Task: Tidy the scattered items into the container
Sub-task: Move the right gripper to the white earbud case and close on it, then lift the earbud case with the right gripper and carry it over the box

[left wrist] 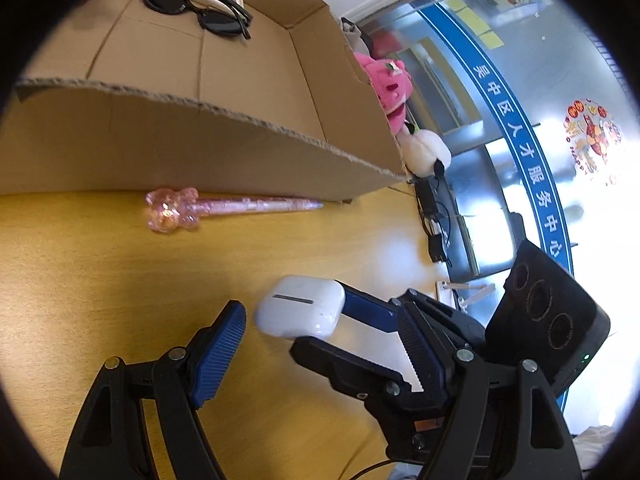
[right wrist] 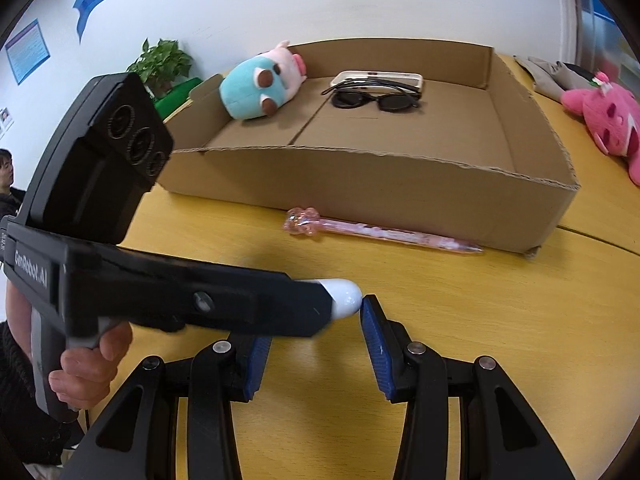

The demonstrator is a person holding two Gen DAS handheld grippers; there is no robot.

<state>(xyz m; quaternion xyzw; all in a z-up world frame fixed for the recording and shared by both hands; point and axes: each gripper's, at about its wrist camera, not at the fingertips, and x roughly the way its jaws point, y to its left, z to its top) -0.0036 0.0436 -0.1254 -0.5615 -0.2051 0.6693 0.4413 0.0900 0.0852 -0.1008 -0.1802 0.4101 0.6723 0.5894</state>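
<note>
A white earbud case lies on the yellow table between both grippers; in the right wrist view only its rounded end shows. My left gripper is open around it, fingers apart on either side. My right gripper is open too; its right pad touches the case's end. The left gripper's body crosses the right view and hides most of the case. A pink bear-topped pen lies against the cardboard box. Sunglasses lie in the box.
A teal and pink plush and a white flat case sit in the box. A pink plush lies right of the box, a white plush beside it. A potted plant stands behind. Cables hang at the table edge.
</note>
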